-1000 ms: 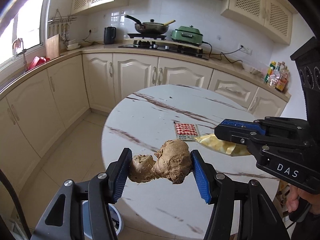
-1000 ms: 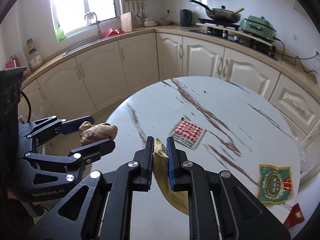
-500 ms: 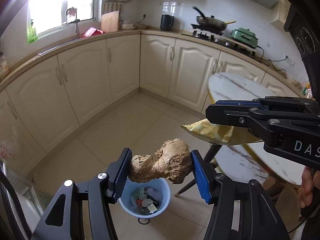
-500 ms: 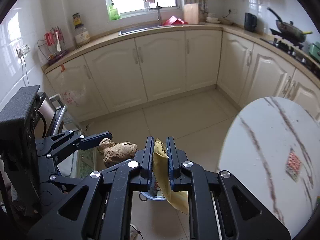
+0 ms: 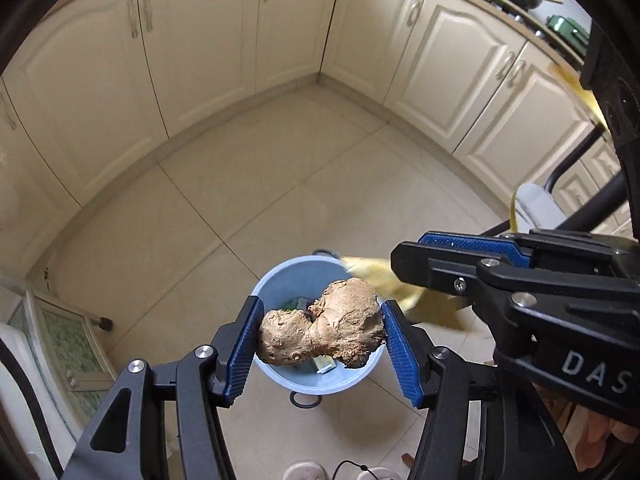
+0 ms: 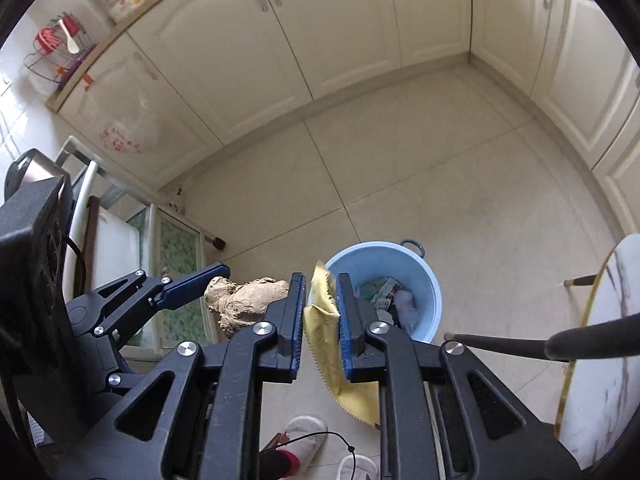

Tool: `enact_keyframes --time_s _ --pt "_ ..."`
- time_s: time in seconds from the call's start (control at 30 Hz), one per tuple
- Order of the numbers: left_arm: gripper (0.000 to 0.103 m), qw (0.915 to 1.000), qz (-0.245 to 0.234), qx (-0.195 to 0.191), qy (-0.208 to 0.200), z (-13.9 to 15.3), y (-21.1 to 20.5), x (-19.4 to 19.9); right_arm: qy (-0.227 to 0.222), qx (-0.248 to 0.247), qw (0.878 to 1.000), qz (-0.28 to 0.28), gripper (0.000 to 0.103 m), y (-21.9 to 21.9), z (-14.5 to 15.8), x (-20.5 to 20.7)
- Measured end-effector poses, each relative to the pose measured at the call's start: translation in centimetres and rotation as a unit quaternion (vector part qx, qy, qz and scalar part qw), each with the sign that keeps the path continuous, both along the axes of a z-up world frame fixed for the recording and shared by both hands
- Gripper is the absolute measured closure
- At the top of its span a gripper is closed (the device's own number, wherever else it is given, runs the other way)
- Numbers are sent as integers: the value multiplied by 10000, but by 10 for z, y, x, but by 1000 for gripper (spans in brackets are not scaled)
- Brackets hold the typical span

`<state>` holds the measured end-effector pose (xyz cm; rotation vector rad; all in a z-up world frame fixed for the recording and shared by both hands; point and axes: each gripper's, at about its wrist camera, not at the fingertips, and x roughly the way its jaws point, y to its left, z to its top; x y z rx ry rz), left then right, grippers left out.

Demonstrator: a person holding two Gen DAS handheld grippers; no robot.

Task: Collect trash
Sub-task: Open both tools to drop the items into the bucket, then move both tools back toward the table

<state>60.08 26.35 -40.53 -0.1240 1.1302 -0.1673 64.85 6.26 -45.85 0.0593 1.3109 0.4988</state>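
A knobbly brown ginger root [image 5: 324, 324] hangs over the light blue bin [image 5: 280, 280] on the floor, with my left gripper [image 5: 320, 318] shut on its two ends. From the right wrist view the ginger root [image 6: 248, 300] is just left of the bin [image 6: 424, 280]. My right gripper [image 6: 320, 284] points down at the bin's near rim and its jaws are opening. A yellow wrapper [image 6: 320, 340] is between the pads, loose, with a slit of space at the left pad. In the left wrist view the wrapper [image 5: 372, 276] is blurred under the right gripper [image 5: 408, 252].
The bin holds several scraps of paper and packaging. Cream cabinets [image 5: 224, 40] ring the tiled floor. The marble table's edge [image 6: 600, 360] and a dark chair leg [image 6: 520, 346] are at right. A glass-fronted rack [image 6: 176, 248] stands at left. Slippers [image 6: 304, 432] lie near my feet.
Both grippers swung away from the table and dropped toward the floor bin, which now sits right beneath them. The right jaws have widened around the wrapper. The ginger root stays clamped.
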Motion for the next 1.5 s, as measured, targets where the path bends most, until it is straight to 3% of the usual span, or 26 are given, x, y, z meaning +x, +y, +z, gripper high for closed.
enact_keyframes --time_s 0.1,0.17,0.23,0.37,0.47,0.6,0.77,0.9,0.93,1.03,1.23,1.5 --pt "44 9997 84 29 247 -14 7 2 99 -104 9999 -69 75 -6 -17 8" --pt "35 9993 126 17 364 -18 14 7 85 -164 9998 -105 63 -10 -22 11" --pt "25 9991 223 63 364 -18 20 7 72 -138 9998 -153 63 -13 -23 11" --pt "25 9988 360 14 325 -5 27 -2 -82 -322 9992 -224 54 -16 -14 6" --pt "25 9983 556 94 164 31 16 6 -229 -343 9988 -277 54 -22 3 1" --pt "25 9954 843 304 -339 84 8 -31 -602 -339 9973 -258 52 -23 43 -15" --pt "22 9862 978 513 -1230 164 -12 -111 -1362 -352 9896 -289 41 -36 120 -51" --pt "14 9720 1019 648 -2016 223 -51 -181 -1977 -416 9782 -472 37 -59 184 -92" --pt "11 9684 1004 673 -2183 234 -79 -202 -2134 -414 9746 -540 32 -66 201 -104" --pt "7 9552 963 758 -2693 262 -111 -257 -2568 -397 9628 -736 16 -93 249 -145" --pt "1 9284 882 826 -3515 294 -197 -381 -3431 -619 9291 -1235 0 -135 324 -230" --pt "1 9058 644 697 -4129 293 -259 -529 -4119 -577 8894 -1898 0 -191 398 -335"
